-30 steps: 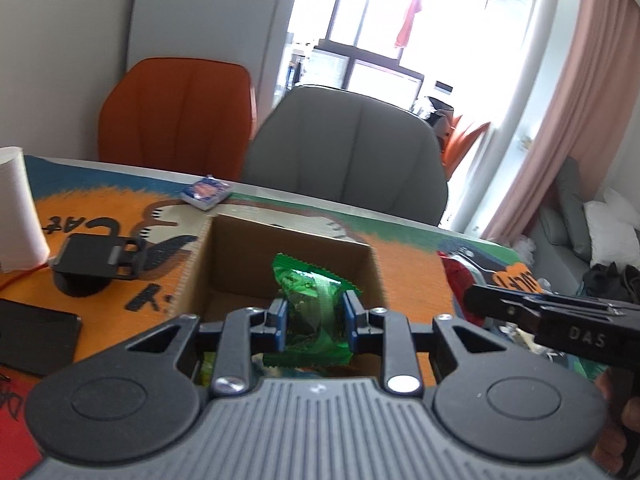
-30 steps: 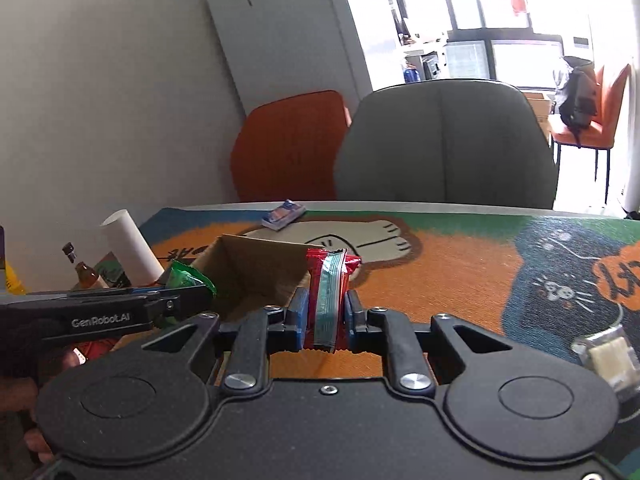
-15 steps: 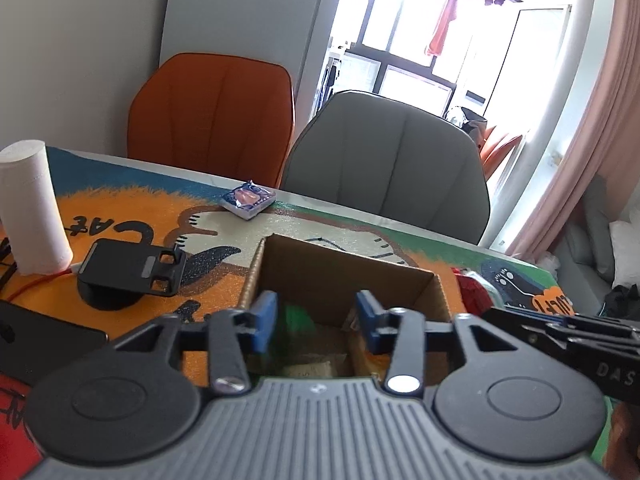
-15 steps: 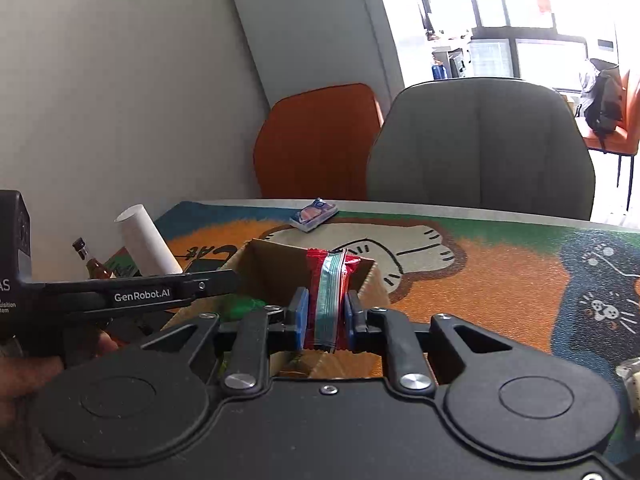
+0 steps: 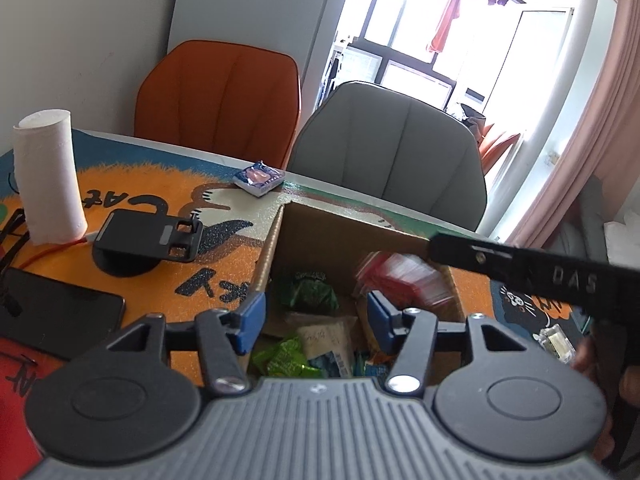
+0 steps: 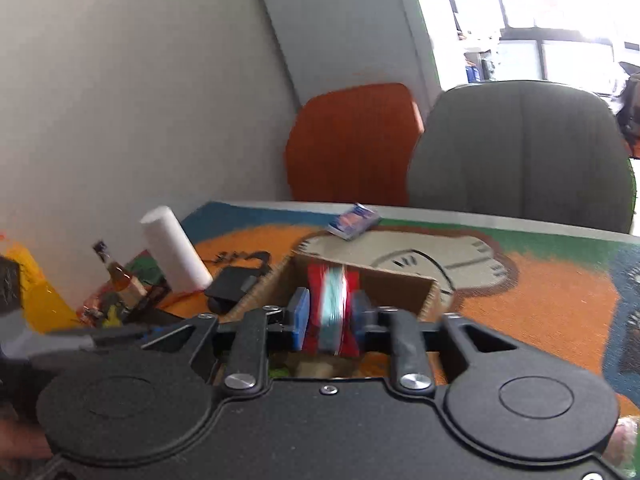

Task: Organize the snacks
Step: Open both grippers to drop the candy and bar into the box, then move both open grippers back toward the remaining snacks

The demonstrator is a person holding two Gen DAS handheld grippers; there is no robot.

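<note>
A brown cardboard box (image 5: 340, 224) stands on the cat-print table mat and holds several snack packets, among them a green packet (image 5: 308, 290). My left gripper (image 5: 314, 318) is open and empty, just above the box's near side. My right gripper (image 6: 330, 312) is shut on a red and teal snack packet (image 6: 332, 304) and holds it over the box (image 6: 400, 280). That packet shows blurred in the left wrist view (image 5: 404, 280), inside the box's right side under the right gripper's arm.
A blue snack packet (image 5: 259, 178) lies on the mat beyond the box. A paper roll (image 5: 48, 176), a black phone stand (image 5: 148, 240) and a phone (image 5: 56, 312) lie left. A clear-wrapped snack (image 5: 556, 342) lies right. Orange and grey chairs stand behind the table.
My left gripper opened and dropped the green packet into the box, then drew back. My right gripper moved left with the red packet until it was over the box.
</note>
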